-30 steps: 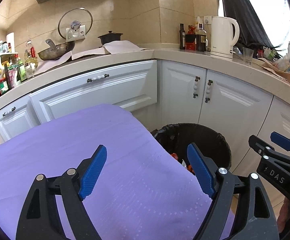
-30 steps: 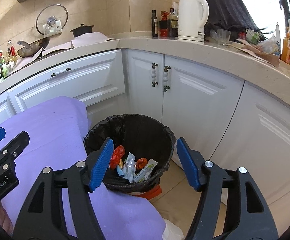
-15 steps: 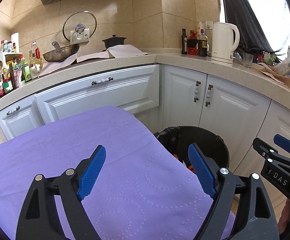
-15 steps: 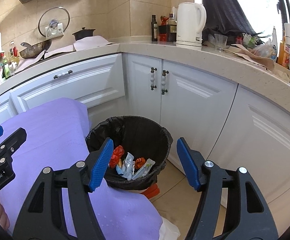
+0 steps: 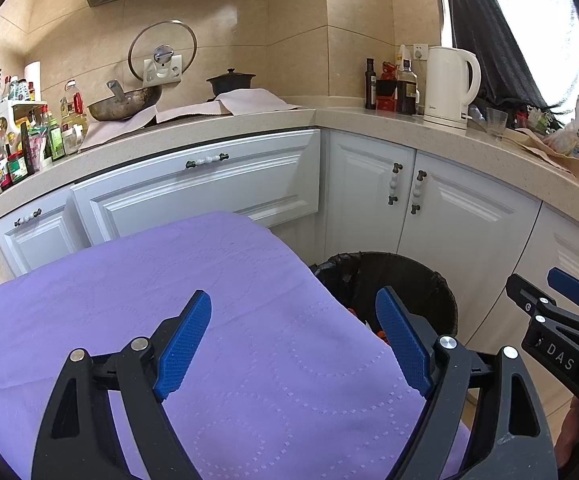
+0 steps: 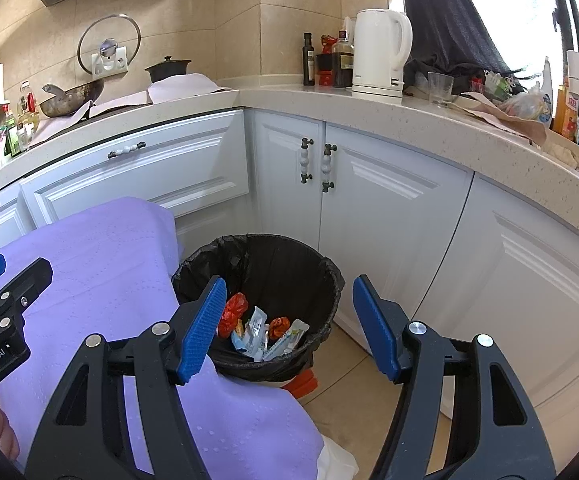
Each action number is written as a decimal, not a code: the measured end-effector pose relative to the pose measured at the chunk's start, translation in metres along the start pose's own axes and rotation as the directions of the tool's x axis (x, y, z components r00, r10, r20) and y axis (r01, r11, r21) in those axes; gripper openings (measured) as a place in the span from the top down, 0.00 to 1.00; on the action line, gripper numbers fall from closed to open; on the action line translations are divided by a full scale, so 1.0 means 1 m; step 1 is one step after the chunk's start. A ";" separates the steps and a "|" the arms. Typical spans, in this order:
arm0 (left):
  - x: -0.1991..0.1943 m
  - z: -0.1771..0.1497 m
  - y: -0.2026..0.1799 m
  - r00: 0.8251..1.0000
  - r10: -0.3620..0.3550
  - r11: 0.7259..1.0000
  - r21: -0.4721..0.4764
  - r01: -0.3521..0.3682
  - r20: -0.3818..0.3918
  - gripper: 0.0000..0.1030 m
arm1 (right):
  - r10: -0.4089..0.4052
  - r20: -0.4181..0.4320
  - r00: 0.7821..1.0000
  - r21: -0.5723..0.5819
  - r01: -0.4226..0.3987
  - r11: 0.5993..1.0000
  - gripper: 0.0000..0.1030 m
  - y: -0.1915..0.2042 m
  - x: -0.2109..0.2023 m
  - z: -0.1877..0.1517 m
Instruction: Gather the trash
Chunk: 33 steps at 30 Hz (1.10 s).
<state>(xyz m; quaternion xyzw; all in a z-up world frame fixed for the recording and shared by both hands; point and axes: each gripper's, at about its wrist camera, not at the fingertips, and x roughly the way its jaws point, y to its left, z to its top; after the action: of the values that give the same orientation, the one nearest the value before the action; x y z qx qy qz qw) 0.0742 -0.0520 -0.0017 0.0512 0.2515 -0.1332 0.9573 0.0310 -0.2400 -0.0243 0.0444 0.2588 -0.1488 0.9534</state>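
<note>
Both grippers are empty. The left gripper (image 5: 293,336) has its jaws wide apart above the purple quilted cloth covering the table (image 5: 169,280). The right gripper (image 6: 285,328) has its jaws moderately apart, aimed at the round bin with a black plastic liner (image 6: 329,276) on the floor just beside the table.

Progress judgement: the task appears nearly or fully done. The collected trash, crumpled red and pale blue-white wrappers (image 6: 257,328), lies at the bin bottom. No loose trash shows on the cloth.

Count: two grippers, one bin, roughly five wrappers (two red, about three pale); the exact number is unclear.
</note>
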 end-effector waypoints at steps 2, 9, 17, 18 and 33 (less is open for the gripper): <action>0.000 0.000 0.000 1.000 0.000 1.000 -0.002 0.000 0.000 0.21 | -0.001 0.000 1.000 0.000 0.001 1.000 0.38 0.000 0.000 0.000; -0.001 -0.001 0.003 1.000 0.001 1.000 -0.006 -0.001 0.000 0.20 | 0.000 -0.001 1.000 0.000 0.000 1.000 0.38 0.000 0.000 0.000; -0.002 -0.001 0.004 1.000 0.000 1.000 -0.010 0.000 -0.001 0.20 | -0.001 0.000 1.000 -0.001 0.001 1.000 0.38 0.001 -0.001 0.000; -0.002 -0.001 0.004 1.000 0.000 1.000 -0.009 0.000 -0.001 0.20 | -0.001 0.000 1.000 0.000 0.001 1.000 0.38 0.001 -0.001 0.000; -0.002 -0.001 0.006 1.000 0.000 1.000 -0.021 0.000 -0.003 0.19 | -0.001 0.000 1.000 -0.001 0.001 1.000 0.38 0.001 -0.001 0.000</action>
<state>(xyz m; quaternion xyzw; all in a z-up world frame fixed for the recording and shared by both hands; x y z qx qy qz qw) 0.0735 -0.0459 -0.0018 0.0415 0.2543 -0.1305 0.9574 0.0307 -0.2385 -0.0238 0.0437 0.2590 -0.1489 0.9533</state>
